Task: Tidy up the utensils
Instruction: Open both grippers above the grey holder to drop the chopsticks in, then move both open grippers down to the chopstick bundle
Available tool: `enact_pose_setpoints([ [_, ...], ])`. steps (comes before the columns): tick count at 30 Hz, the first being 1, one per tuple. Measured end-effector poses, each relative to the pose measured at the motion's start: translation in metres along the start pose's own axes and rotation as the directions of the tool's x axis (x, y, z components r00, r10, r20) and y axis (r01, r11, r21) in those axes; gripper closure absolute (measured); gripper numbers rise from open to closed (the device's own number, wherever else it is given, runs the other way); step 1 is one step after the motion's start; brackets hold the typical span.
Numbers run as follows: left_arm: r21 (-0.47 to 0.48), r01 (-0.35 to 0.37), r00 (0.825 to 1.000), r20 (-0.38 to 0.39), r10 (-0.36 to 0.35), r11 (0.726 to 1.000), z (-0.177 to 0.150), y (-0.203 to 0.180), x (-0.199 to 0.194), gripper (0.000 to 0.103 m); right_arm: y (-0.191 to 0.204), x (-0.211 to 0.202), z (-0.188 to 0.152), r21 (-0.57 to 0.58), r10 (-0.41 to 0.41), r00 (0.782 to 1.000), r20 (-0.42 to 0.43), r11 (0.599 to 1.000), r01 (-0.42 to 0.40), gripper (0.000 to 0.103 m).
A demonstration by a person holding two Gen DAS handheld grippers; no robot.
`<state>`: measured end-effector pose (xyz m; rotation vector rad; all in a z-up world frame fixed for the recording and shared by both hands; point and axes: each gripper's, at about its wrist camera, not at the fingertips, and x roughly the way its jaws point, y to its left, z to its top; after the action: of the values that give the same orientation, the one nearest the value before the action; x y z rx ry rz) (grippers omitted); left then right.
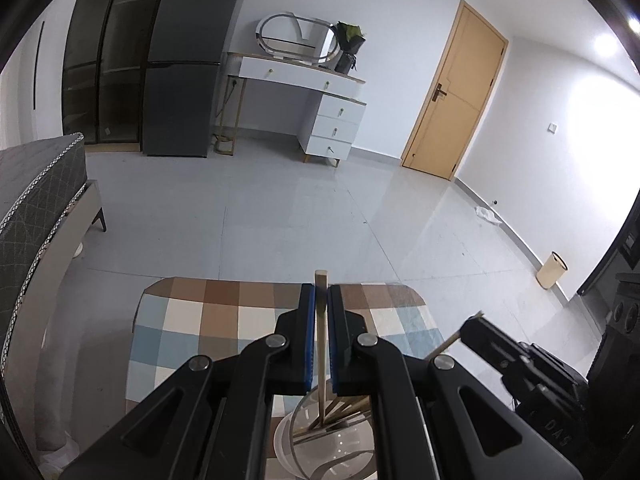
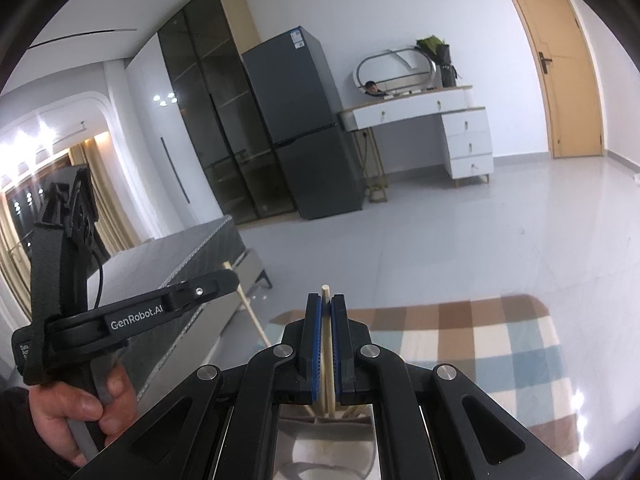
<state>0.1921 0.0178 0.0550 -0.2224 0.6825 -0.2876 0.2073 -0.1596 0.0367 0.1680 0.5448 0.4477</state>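
Chopsticks (image 1: 340, 406) stand in glass holder (image 1: 332, 440); both fingers (image 1: 307, 336) pinch one.

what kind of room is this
Most likely a bedroom or studio flat. A bed stands at one side, a white dressing table with an oval mirror sits against the far wall, and a dark fridge stands next to a glass-fronted cabinet.

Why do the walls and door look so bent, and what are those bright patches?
Left wrist view: the fisheye lens bows the door and fridge; a ceiling light blows out the upper right. Right wrist view: the same bending; lamps flare white at left, and the floor shines with glare.
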Motion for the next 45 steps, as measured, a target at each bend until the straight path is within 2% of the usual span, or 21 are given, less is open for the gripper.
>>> enact_pose_setpoints([
  [9,0.050,0.017,0.999,-0.051,-0.015,0.999,-0.005,-0.004,0.004,0.102,0.001,0.017,-0.017,-0.020,0.010,0.996,-0.089,1.000,-0.012,0.096],
  [13,0.048,0.068,0.989,-0.133,-0.061,0.997,-0.013,-0.004,0.012,0.101,-0.005,0.016,-0.029,-0.005,-0.004,0.992,-0.126,1.000,0.003,0.096],
  [16,0.046,0.061,0.978,-0.200,-0.050,0.997,-0.020,-0.006,0.016,0.100,-0.011,0.003,-0.036,0.008,-0.016,0.993,-0.117,1.000,0.017,0.096],
  [19,0.048,0.037,0.976,-0.217,-0.026,0.998,-0.027,-0.008,0.010,0.094,-0.018,-0.014,-0.044,0.032,-0.043,0.993,-0.113,0.998,0.047,0.093],
  [20,0.047,0.028,0.976,-0.217,-0.017,0.999,-0.029,-0.009,0.007,0.087,-0.022,-0.022,-0.048,0.047,-0.064,0.991,-0.115,0.996,0.070,0.088],
  [24,0.030,-0.004,0.983,-0.181,0.009,1.000,-0.034,-0.011,-0.011,0.056,-0.031,-0.050,-0.059,0.107,-0.092,0.991,-0.099,0.989,0.103,0.081],
  [26,0.039,-0.043,0.987,-0.153,0.049,0.998,-0.039,-0.016,-0.025,0.053,-0.033,-0.063,-0.062,0.127,-0.101,0.991,-0.087,0.986,0.111,0.068],
  [28,0.055,-0.072,0.988,-0.131,0.078,0.996,-0.042,-0.021,-0.037,0.051,-0.030,-0.075,-0.063,0.121,-0.126,0.990,-0.070,0.984,0.133,0.060],
  [31,0.032,-0.117,0.989,-0.089,0.119,0.993,-0.048,-0.026,-0.059,0.040,-0.022,-0.090,-0.065,0.102,-0.135,0.989,-0.053,0.985,0.139,0.050],
  [32,0.021,-0.123,0.989,-0.076,0.124,0.992,-0.049,-0.027,-0.064,0.036,-0.019,-0.096,-0.066,0.101,-0.126,0.991,-0.048,0.986,0.130,0.050],
  [34,0.008,-0.128,0.991,-0.035,0.128,0.992,-0.054,-0.030,-0.078,0.035,-0.013,-0.106,-0.069,0.093,-0.114,0.993,-0.033,0.989,0.116,0.046],
  [37,0.037,-0.183,0.983,0.031,0.182,0.982,-0.062,-0.041,-0.097,0.034,-0.001,-0.122,-0.074,0.070,-0.101,0.995,-0.006,0.992,0.101,0.038],
  [39,0.040,-0.192,0.981,0.050,0.190,0.981,-0.068,-0.045,-0.107,0.023,0.006,-0.132,-0.078,0.053,-0.091,0.996,0.008,0.995,0.090,0.034],
  [45,0.043,-0.194,0.978,0.083,0.190,0.980,-0.087,-0.053,-0.131,0.016,0.020,-0.157,-0.093,0.031,-0.077,0.996,0.046,0.997,0.076,0.025],
])
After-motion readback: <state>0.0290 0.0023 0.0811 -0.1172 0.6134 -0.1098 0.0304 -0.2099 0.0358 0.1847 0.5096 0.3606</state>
